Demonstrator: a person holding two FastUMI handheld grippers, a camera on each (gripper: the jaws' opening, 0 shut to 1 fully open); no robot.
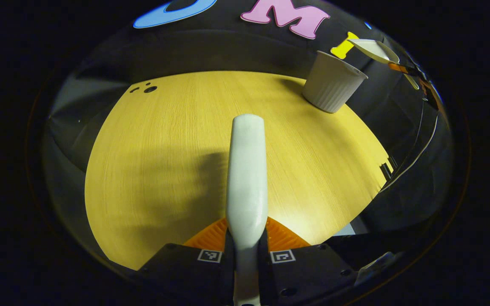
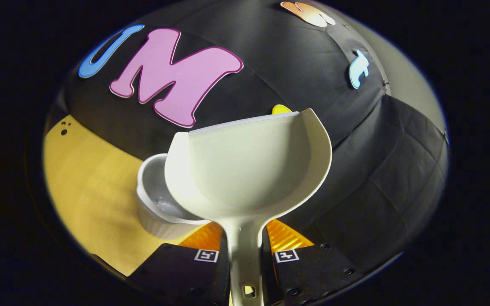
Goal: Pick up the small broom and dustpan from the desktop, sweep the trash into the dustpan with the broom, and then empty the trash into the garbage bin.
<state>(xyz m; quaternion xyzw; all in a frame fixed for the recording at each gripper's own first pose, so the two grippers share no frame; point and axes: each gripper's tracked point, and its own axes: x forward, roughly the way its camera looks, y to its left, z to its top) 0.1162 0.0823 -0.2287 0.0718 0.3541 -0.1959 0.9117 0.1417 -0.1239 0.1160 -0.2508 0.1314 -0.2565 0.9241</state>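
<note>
Right gripper (image 2: 245, 250) had its jaws closed on the handle of the dustpan (image 2: 249, 170), both fingers pressing the stem. The pan was held up over the white ribbed garbage bin (image 2: 153, 212), its open lip raised toward the booth wall and its rear bowl overlapping the bin's rim. No trash was visible in the pan; the bin's inside was partly hidden by the pan.

Left gripper (image 1: 247, 242) had its jaws clamped on the small broom (image 1: 247, 170), whose pale handle ran forward over the counter (image 1: 164, 170). The bristle end could not be seen.

In the left gripper view the bin (image 1: 333, 83) stood near the counter's far edge, with the dustpan (image 1: 374, 50) above it.

Risks, as judged:
- The lip pointed up and away from the bin, so any remaining debris would slide off the wrong side or stay put.
- The bin sat near the counter's edge; a knock from the pan could tip it off.
- A narrow grip on the handle could let the pan twist.
</note>
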